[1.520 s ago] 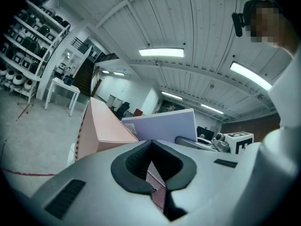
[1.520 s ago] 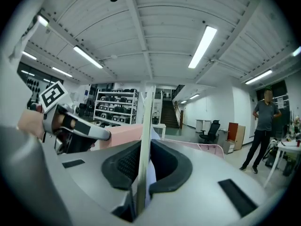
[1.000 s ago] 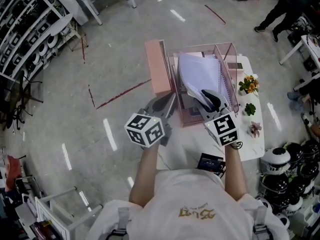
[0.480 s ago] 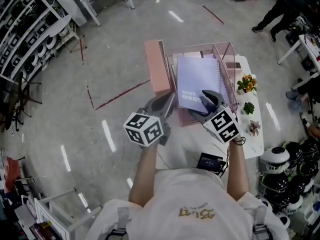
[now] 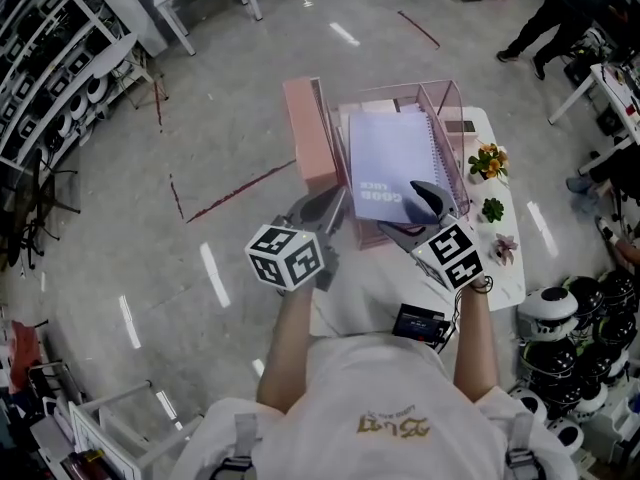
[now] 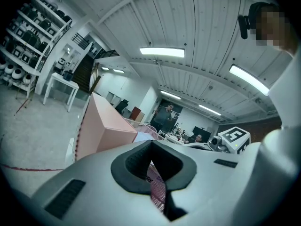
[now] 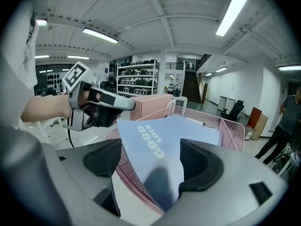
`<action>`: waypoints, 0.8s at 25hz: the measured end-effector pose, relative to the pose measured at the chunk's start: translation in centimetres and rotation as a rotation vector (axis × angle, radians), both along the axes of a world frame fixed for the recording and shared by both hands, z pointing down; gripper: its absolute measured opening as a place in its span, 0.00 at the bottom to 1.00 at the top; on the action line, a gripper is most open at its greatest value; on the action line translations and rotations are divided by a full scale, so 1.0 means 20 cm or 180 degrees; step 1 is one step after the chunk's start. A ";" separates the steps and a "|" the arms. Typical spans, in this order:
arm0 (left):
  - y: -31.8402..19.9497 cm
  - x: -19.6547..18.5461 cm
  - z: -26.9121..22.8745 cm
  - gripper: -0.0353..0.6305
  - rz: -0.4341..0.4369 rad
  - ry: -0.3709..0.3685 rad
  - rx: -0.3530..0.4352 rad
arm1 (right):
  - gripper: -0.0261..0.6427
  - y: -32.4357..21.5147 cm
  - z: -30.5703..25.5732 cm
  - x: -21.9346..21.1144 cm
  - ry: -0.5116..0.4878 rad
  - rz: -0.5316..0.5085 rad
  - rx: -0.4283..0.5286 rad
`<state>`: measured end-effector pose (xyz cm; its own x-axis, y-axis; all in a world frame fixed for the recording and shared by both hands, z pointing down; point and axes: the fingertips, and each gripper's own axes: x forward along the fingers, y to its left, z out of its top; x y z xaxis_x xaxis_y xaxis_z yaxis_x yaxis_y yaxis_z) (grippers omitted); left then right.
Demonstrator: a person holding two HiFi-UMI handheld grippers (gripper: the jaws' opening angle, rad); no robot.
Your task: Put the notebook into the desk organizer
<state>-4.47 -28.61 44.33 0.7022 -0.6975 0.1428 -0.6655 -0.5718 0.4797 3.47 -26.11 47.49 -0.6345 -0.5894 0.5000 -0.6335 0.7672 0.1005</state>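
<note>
A second ago the notebook (image 5: 390, 153) was arched and curled above the desk organizer (image 5: 400, 89); since then it has dropped and flattened, and it now lies cover-up inside the wide pink mesh bay, its wire spine along the right wall and its printed near end toward the person. That looks like the placing step all but done, with only the let-go and withdrawal left. The right tongs (image 5: 402, 208) are at the notebook's near right corner, and their own view shows the jaws parted with that corner passing loosely between them, so they read as released rather than pinching. The left tongs (image 5: 322, 206) are clenched at the organizer's near left corner, a strip of pink mesh caught between the closed jaws, which I take as steadying the organizer. Beyond the notebook, the organizer's narrow right-hand section holds something small that is too unclear to name. A solid pink box (image 5: 308, 143) stands just beside the organizer's left wall, and what it holds cannot be seen. Both rest on the white surface (image 5: 360, 303).
</note>
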 end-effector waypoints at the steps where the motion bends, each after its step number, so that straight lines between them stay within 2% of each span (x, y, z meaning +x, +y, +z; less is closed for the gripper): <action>1: 0.00 0.00 0.00 0.08 0.0003 0.0000 -0.0004 | 0.62 0.00 -0.01 0.01 -0.0079 0.0050 0.0016; 5: 0.03 0.02 0.01 0.08 0.0035 -0.0003 -0.0003 | 0.61 0.00 -0.06 0.06 -0.0371 0.0337 0.0075; 11: 0.08 0.03 0.00 0.08 0.0055 -0.0018 0.0033 | 0.57 0.06 -0.11 0.09 -0.1025 0.0626 -0.0057; 20: 0.20 0.02 -0.03 0.08 0.0103 -0.0085 0.0124 | 0.34 0.18 -0.20 0.16 -0.1650 0.1150 -0.0010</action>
